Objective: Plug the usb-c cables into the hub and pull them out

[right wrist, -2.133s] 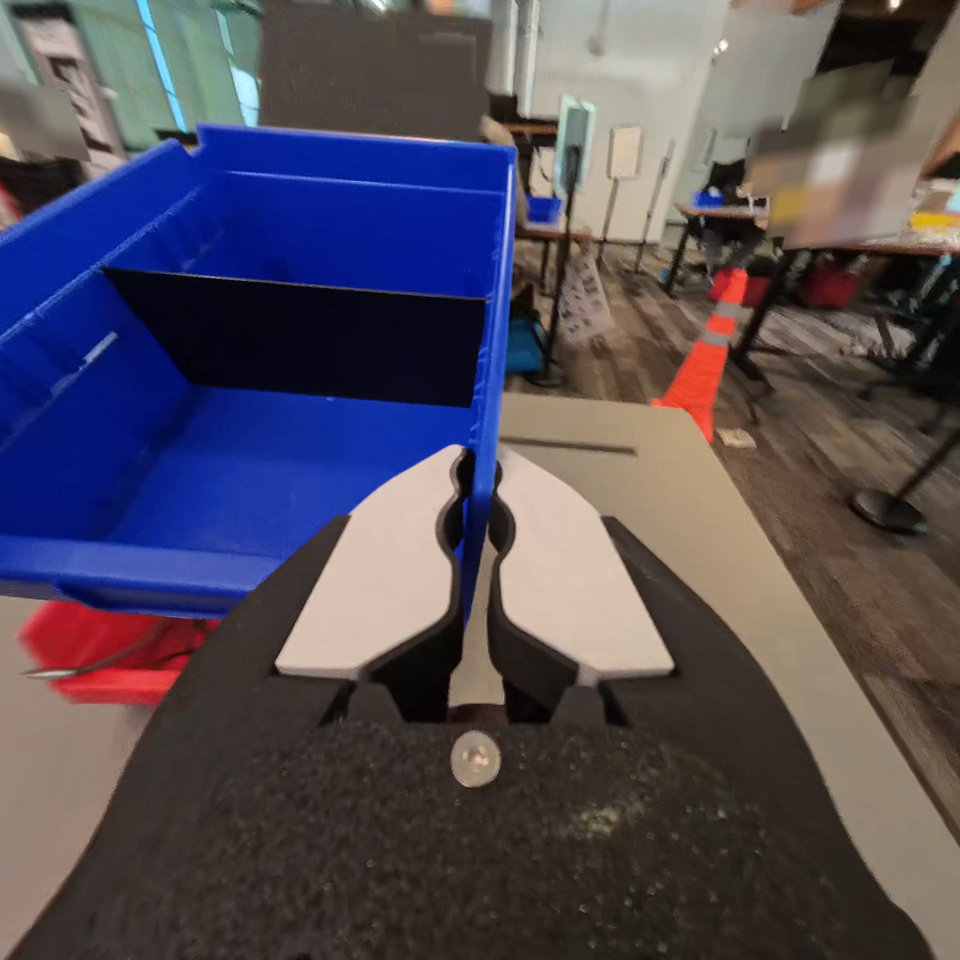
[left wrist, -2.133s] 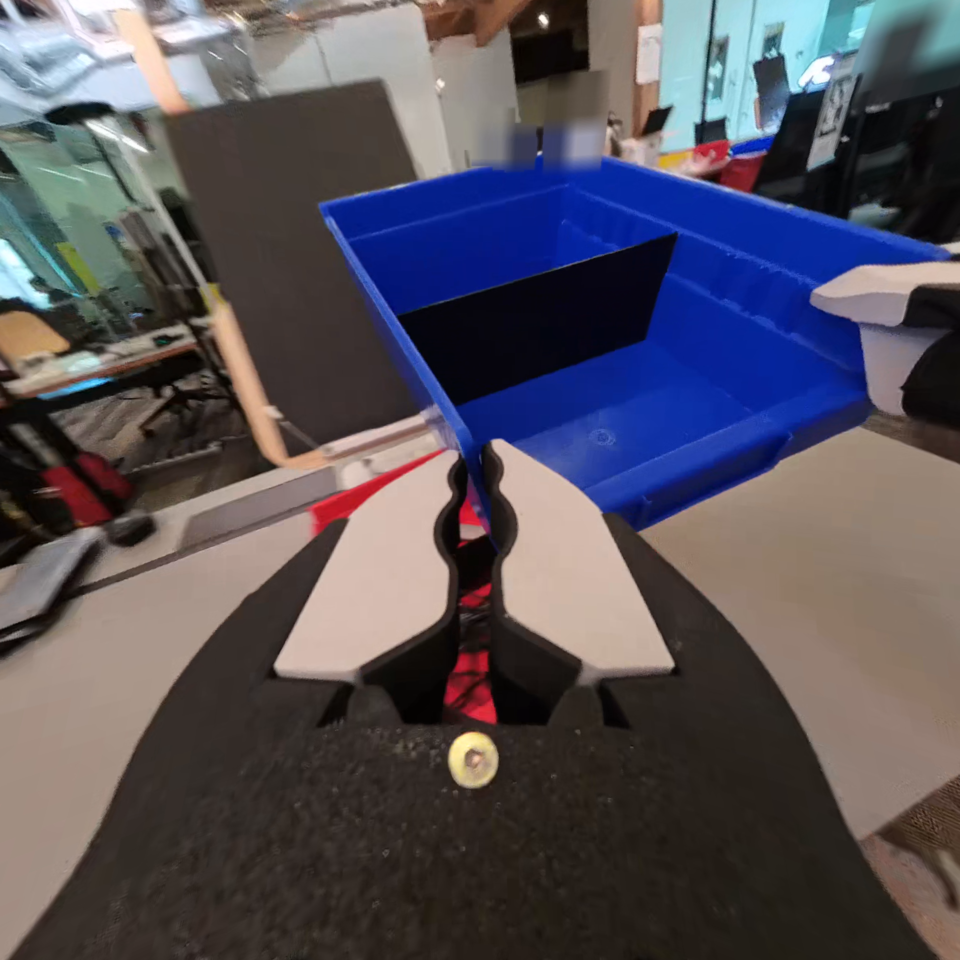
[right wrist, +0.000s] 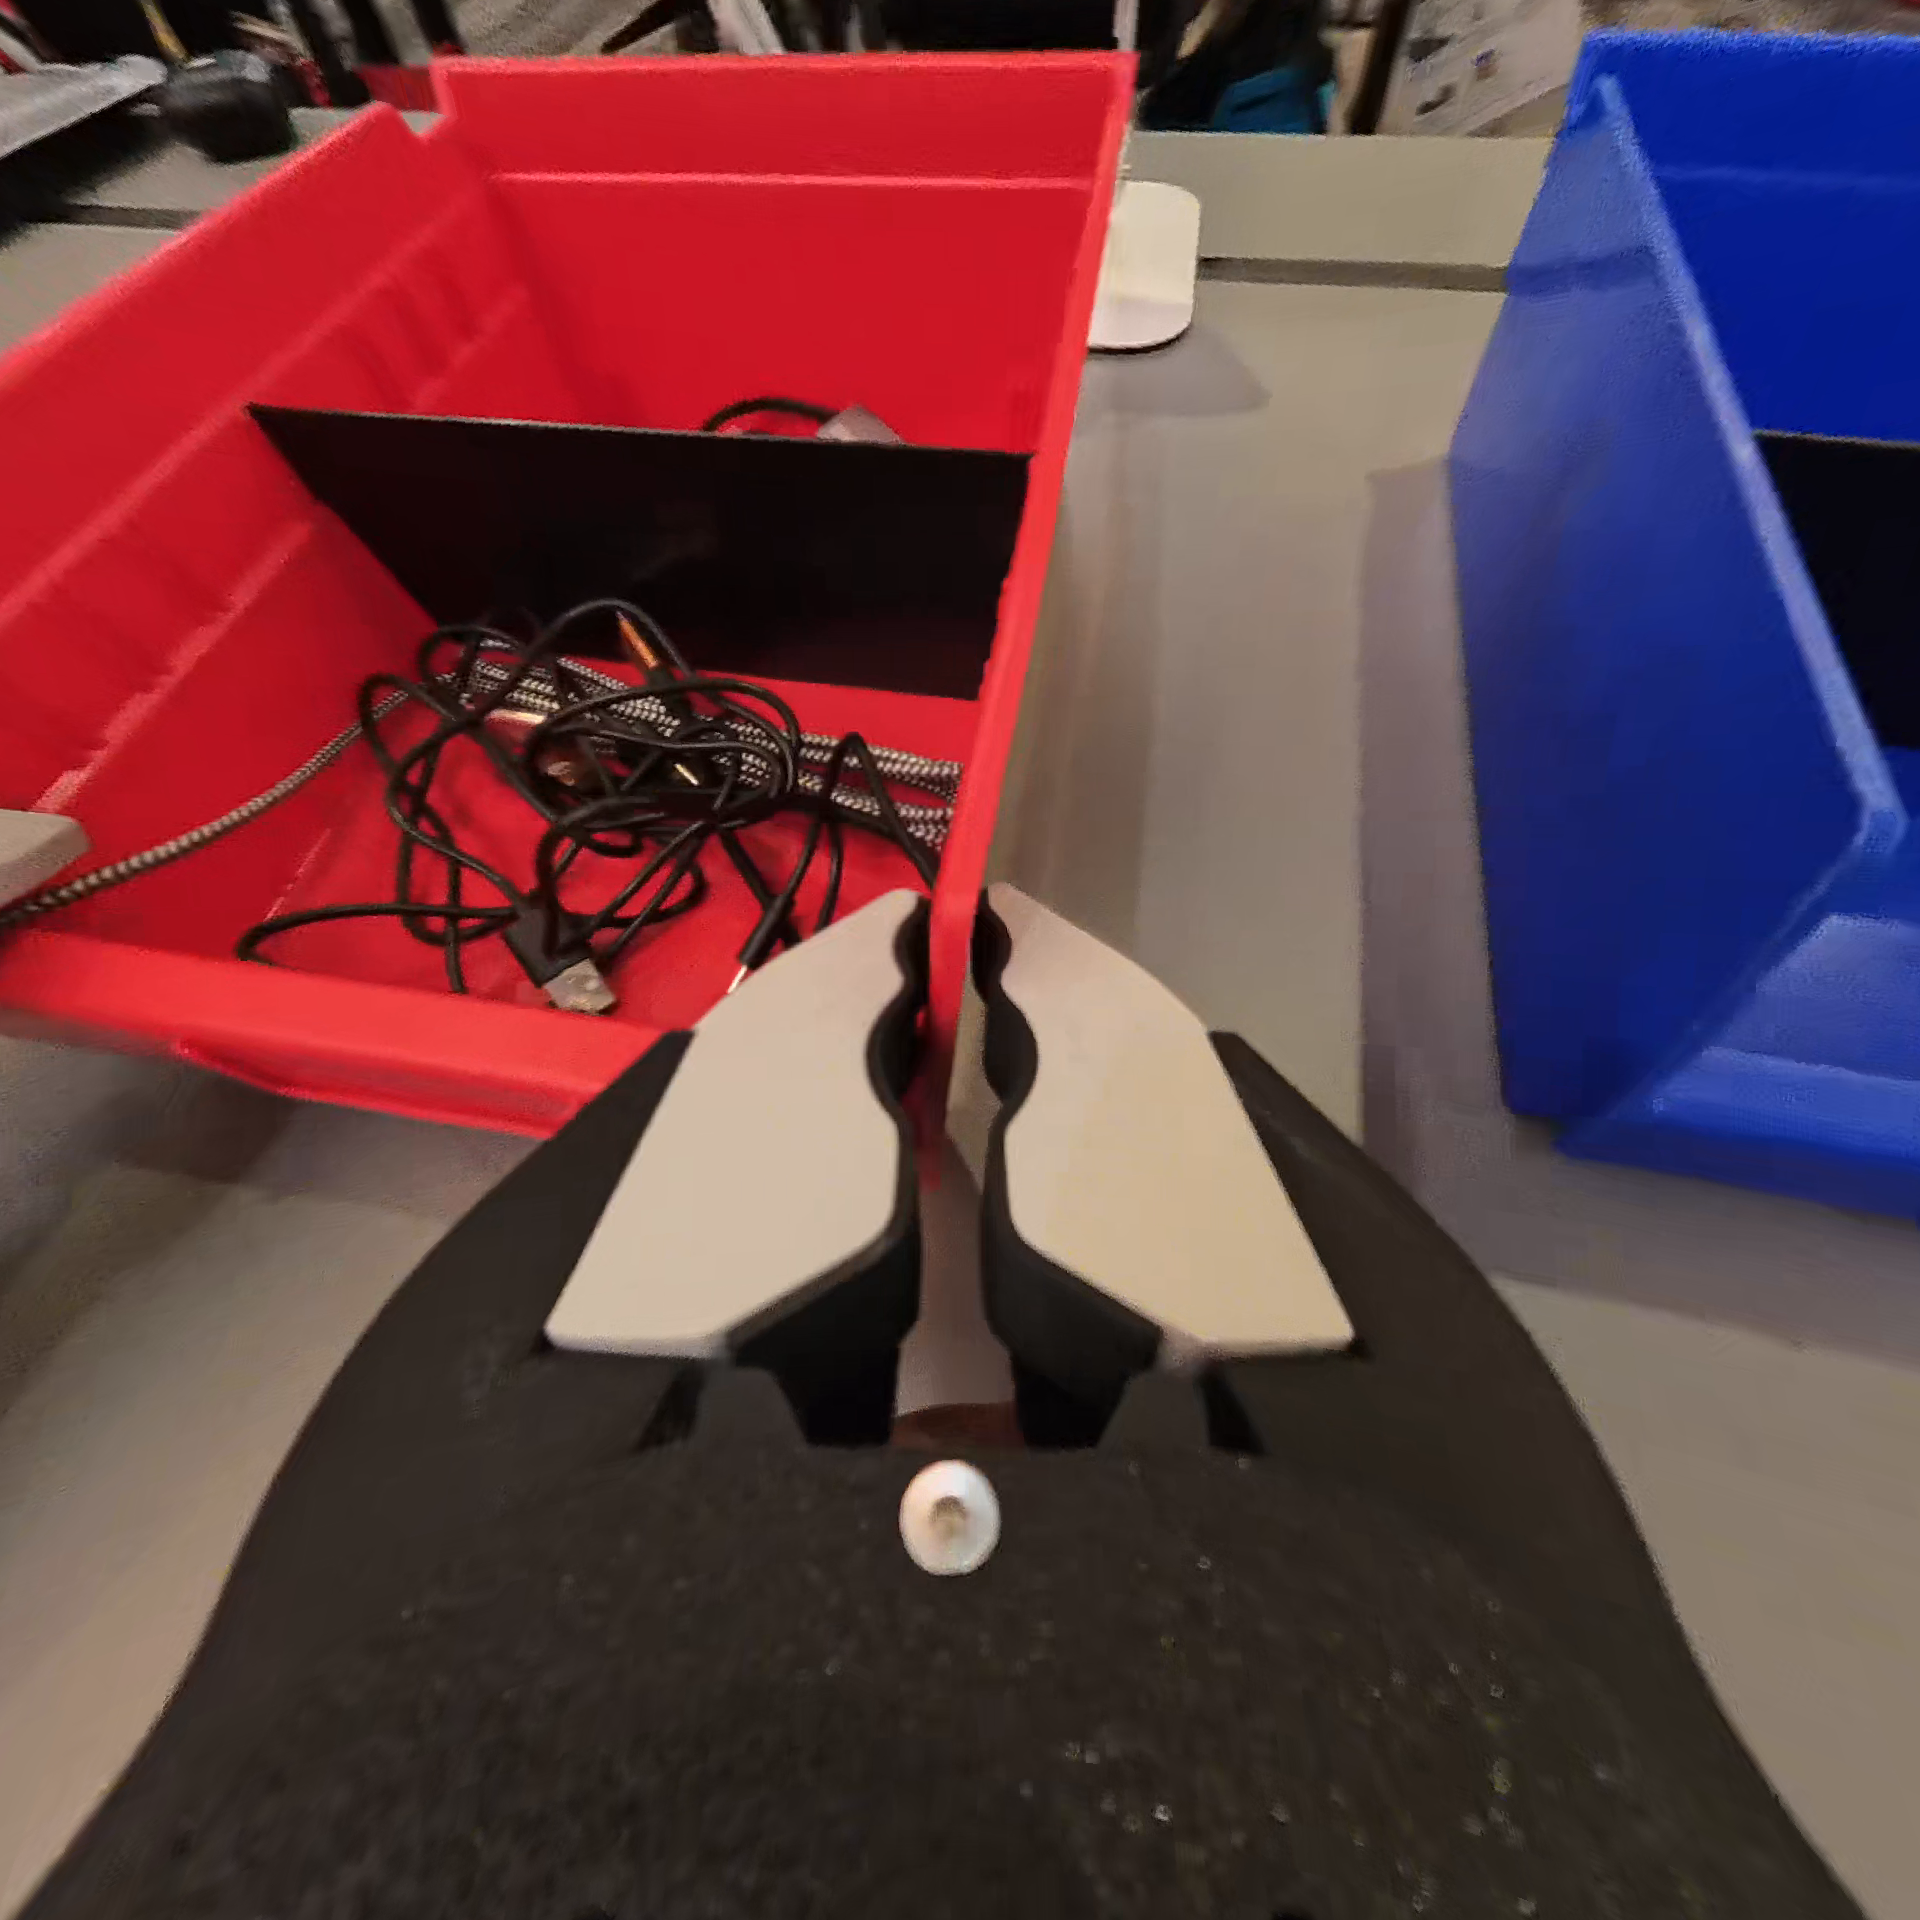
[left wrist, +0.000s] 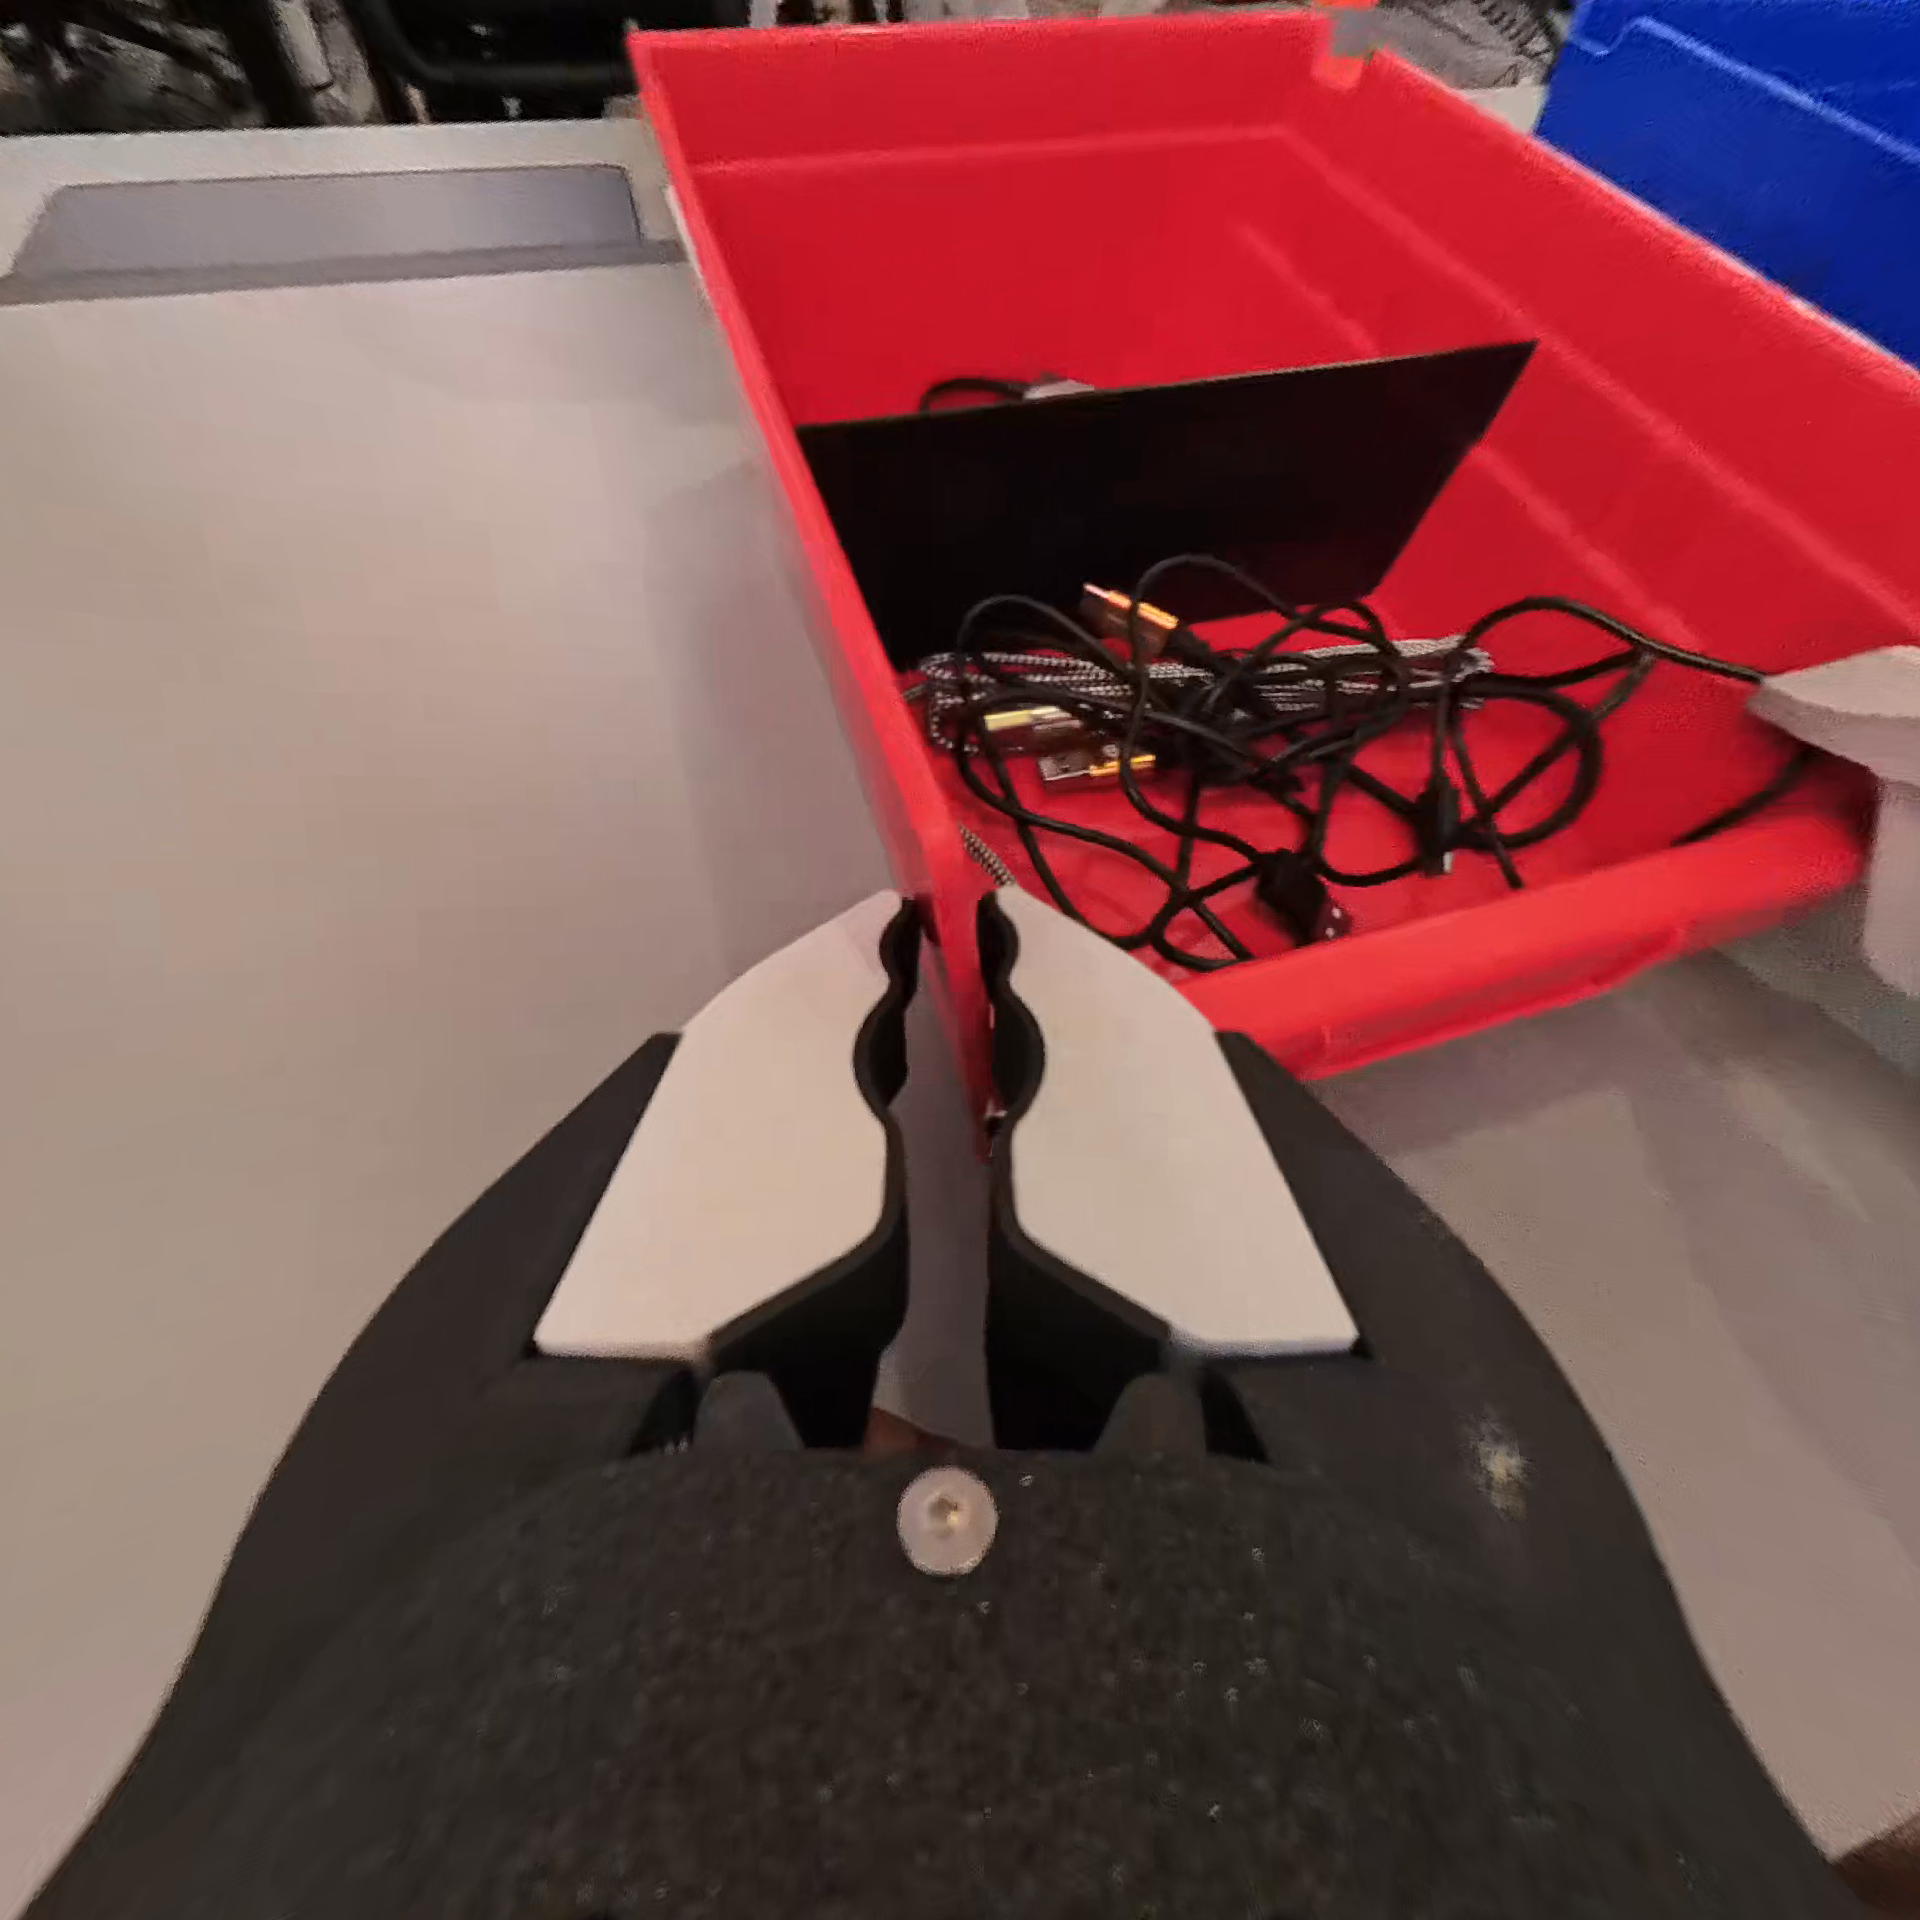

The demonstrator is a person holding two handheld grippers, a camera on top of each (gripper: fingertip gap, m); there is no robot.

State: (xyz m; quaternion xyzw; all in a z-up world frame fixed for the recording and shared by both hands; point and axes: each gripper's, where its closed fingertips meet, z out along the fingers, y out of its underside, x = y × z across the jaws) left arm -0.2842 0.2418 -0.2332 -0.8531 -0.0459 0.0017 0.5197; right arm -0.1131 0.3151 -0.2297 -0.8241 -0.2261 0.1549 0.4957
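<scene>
USB-C cables point(left wrist: 1226, 748) lay as a black tangle, mixed with a braided grey cable point(right wrist: 831, 769), in the near compartment of the red bin point(left wrist: 1039, 208). No plug was separated out, and none was in either gripper. The hub could not be identified with certainty; a grey object with a dark lead point(right wrist: 847, 424) showed just over the black divider point(left wrist: 1122, 499) in the far compartment and may have been it.

Left gripper point(left wrist: 948, 914): pinched on the bin's left side wall at the near corner. Right gripper point(right wrist: 951, 914): pinched on the right side wall at its near corner. Both held the bin, not cables.

Risks, as judged:
- The walls are thin and slope outward, so a grip at the corners could slip. If the bin were lifted or tilted unevenly, the cables would slide and knot further.
- The braided cable trailed out over the near left edge of the bin, so it could snag or drag when the bin was moved.
- Picking one plug from the tangle would likely lift several cables together.

Containers: the red bin held the cables in front and the grey item behind the divider. The blue bin point(right wrist: 1662, 623) sat to the right on the grey table point(left wrist: 364, 623), apart from the red one. It had its own dark divider, and no contents were visible in the part shown.
</scene>
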